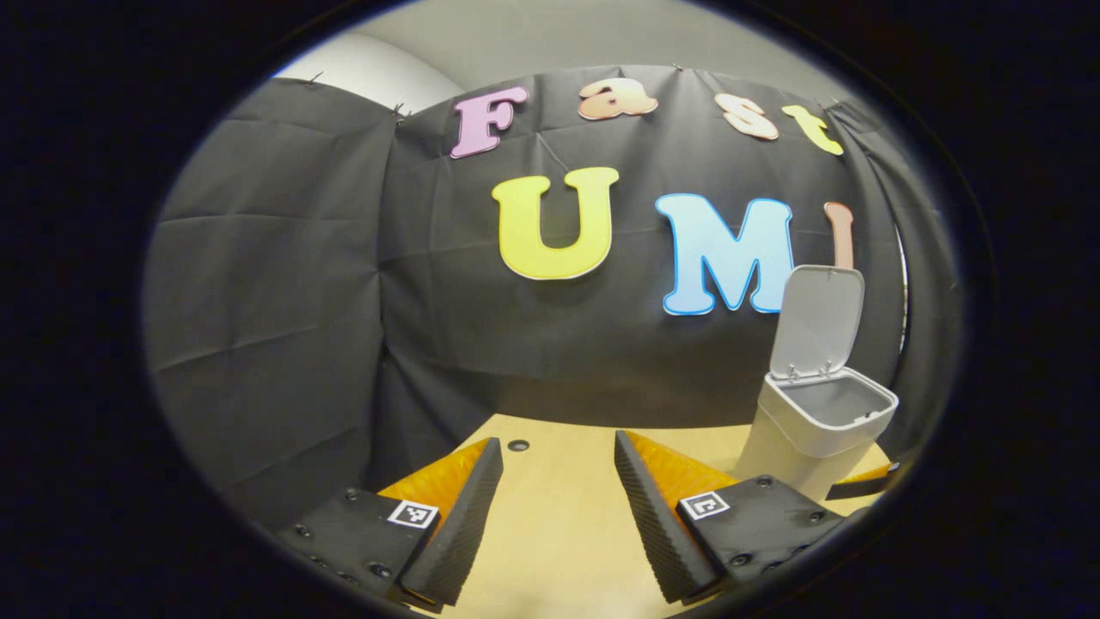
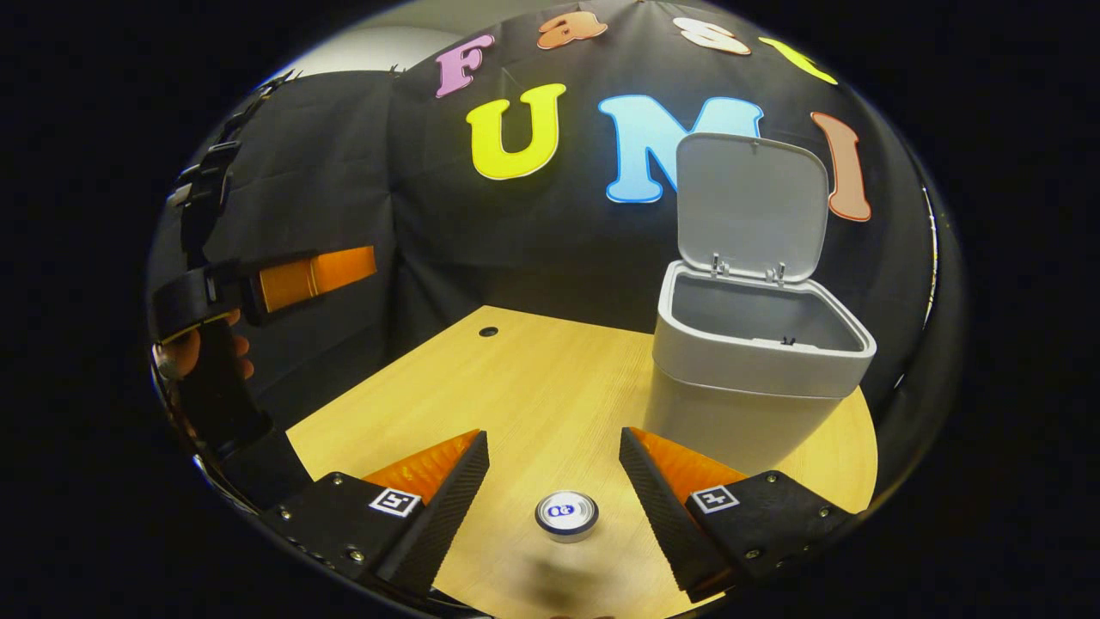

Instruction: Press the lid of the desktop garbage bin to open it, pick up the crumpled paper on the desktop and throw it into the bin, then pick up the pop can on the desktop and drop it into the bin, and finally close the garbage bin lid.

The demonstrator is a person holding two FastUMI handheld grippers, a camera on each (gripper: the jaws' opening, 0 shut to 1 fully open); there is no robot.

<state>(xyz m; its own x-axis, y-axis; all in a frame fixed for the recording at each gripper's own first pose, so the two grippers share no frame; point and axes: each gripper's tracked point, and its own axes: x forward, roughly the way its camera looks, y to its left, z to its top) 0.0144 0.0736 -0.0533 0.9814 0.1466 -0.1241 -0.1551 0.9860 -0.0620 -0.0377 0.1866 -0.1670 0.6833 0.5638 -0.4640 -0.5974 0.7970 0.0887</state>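
Observation:
The grey desktop bin (image 2: 756, 378) stands on the wooden table (image 2: 516, 378) with its lid (image 2: 749, 206) raised upright. A pop can (image 2: 566, 514) stands upright on the table, seen from above. My right gripper (image 2: 553, 434) is open and hovers over the can, which sits low between its fingers, untouched. My left gripper (image 1: 557, 440) is open and holds nothing, pointing at the back wall. In the left gripper view the bin (image 1: 816, 421) is off to its right, lid (image 1: 816, 322) up. In the right gripper view the left gripper (image 2: 344, 266) is raised at far left.
A hand (image 2: 202, 348) holds the left gripper at the left edge of the right gripper view. A small round hole (image 2: 488, 331) lies near the table's back edge. Black cloth walls close in behind and to the left. Bare table lies left of the bin.

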